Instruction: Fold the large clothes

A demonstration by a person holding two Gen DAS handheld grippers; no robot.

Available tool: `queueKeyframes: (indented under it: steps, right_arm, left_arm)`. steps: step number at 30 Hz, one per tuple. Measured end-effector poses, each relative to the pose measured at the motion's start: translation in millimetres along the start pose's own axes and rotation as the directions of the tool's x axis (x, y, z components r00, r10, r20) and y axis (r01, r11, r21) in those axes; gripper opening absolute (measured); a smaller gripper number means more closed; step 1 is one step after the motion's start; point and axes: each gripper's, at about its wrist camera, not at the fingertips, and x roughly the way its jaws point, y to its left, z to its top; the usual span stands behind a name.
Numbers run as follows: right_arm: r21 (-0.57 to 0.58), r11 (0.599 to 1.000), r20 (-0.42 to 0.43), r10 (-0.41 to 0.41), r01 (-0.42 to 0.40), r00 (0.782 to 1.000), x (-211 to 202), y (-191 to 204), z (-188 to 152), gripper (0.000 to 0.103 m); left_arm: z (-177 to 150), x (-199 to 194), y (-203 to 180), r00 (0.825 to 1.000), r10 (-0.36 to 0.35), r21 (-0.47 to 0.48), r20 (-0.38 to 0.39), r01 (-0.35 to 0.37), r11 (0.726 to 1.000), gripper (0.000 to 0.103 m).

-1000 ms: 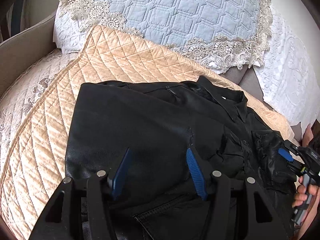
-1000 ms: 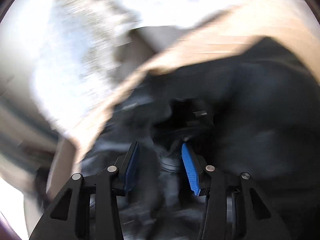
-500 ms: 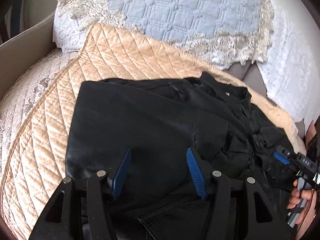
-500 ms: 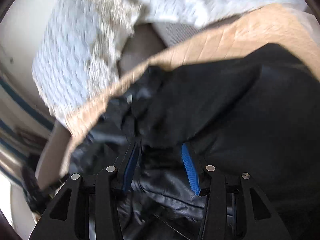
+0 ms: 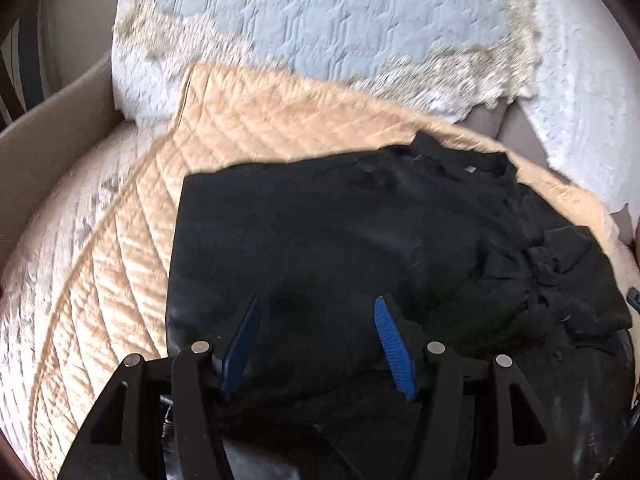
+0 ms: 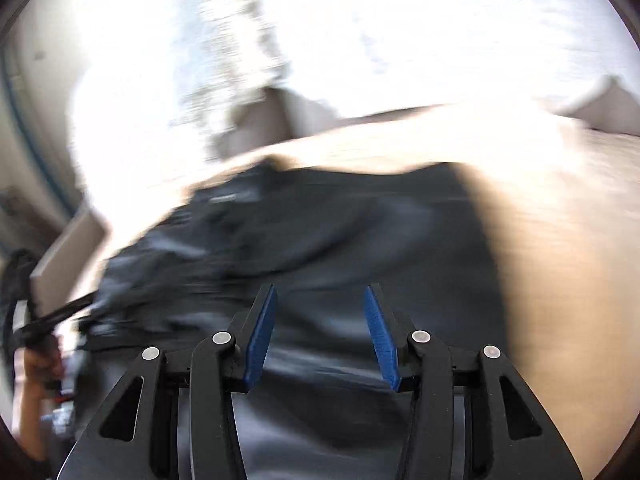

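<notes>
- A black leather-look jacket [image 5: 320,248] lies flat on a peach quilted cover [image 5: 248,120], collar pointing up and right toward the blue lace-edged pillow [image 5: 328,16].
- Left tool [image 5: 316,336] hovers over it, jaws apart, gripping nothing.
- Right tool [image 6: 320,320], jaws apart, is likewise empty; that view is blurred.

Nothing here can be read. A small pale tag [image 5: 471,169] sits at the collar of the black jacket [image 5: 320,240], far beyond the tongs, but it is too small and blurred to show any letters or numbers.
</notes>
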Motion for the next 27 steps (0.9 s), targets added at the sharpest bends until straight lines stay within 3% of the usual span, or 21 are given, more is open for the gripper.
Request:
queueKeyframes:
  steps: [2,3,4,9,12,15,18,24,27]
  right_arm:
    - [0.066,0.991,-0.05,-0.114,0.117,0.992,10,-33,-8,0.046]
    - [0.09,0.983,-0.12,-0.148,0.159,0.982,23,-48,-15,0.044]
    - [0.091,0.98,-0.136,-0.163,0.176,0.977,27,-50,-19,0.044]
    - [0.037,0.993,-0.034,-0.107,0.108,0.994,15,-31,1,0.045]
    - [-0.031,0.993,-0.023,-0.115,0.114,0.993,28,-24,23,0.045]
    - [-0.029,0.986,-0.083,-0.166,0.164,0.983,57,-38,32,0.045]
    - [-0.036,0.98,-0.167,-0.2,0.197,0.965,80,-59,22,0.045]
    - [-0.035,0.99,-0.073,-0.142,0.139,0.987,19,-40,14,0.045]
    - [-0.035,0.991,-0.096,-0.132,0.129,0.987,5,-44,-14,0.046]
  left_arm:
    - [0,13,1,0.999,0.011,0.01,-0.033,-0.011,1.0,0.061]
    - [0,14,-2,0.999,0.025,0.032,-0.026,-0.025,0.999,0.061]
    - [1,12,-5,0.999,0.038,0.049,-0.018,-0.037,0.998,0.061]
    - [10,-10,-5,0.995,0.052,0.067,0.084,-0.057,0.996,0.061]
    - [26,-2,4,0.993,0.072,0.033,0.091,-0.076,0.997,0.061]
    - [30,27,17,0.992,0.122,-0.007,0.016,-0.122,0.993,0.061]
    - [29,36,12,0.99,0.142,0.041,0.012,-0.143,0.989,0.062]
    - [3,-33,3,0.995,0.022,0.078,0.093,-0.029,0.996,0.062]
    - [-23,-32,2,0.999,0.012,0.115,0.039,-0.016,0.993,0.066]
